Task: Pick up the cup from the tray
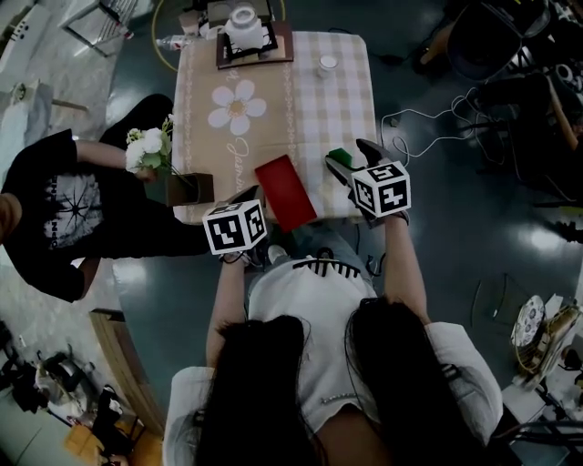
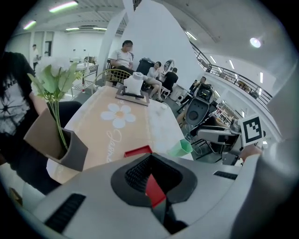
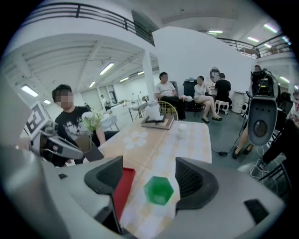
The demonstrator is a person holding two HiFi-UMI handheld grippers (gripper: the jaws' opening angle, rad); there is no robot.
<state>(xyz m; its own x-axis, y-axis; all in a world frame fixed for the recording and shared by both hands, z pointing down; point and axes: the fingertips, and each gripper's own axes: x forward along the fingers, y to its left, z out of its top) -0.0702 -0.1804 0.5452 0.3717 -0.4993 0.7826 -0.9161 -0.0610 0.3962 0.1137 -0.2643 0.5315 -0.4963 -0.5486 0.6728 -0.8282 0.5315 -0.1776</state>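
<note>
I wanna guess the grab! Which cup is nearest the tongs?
The green cup, sitting between the open right tongs; the white cup is far across the table.

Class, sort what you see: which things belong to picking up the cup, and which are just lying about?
Part of the job:
- green cup, on the cloth between the jaws of the open right gripper
- red tray, its near edge clamped in the left gripper

Lying about:
- flowers in a brown holder
- white pot at the far end
- small white cup

Upright green cup (image 3: 159, 190) beside red tray (image 3: 124, 188)
</note>
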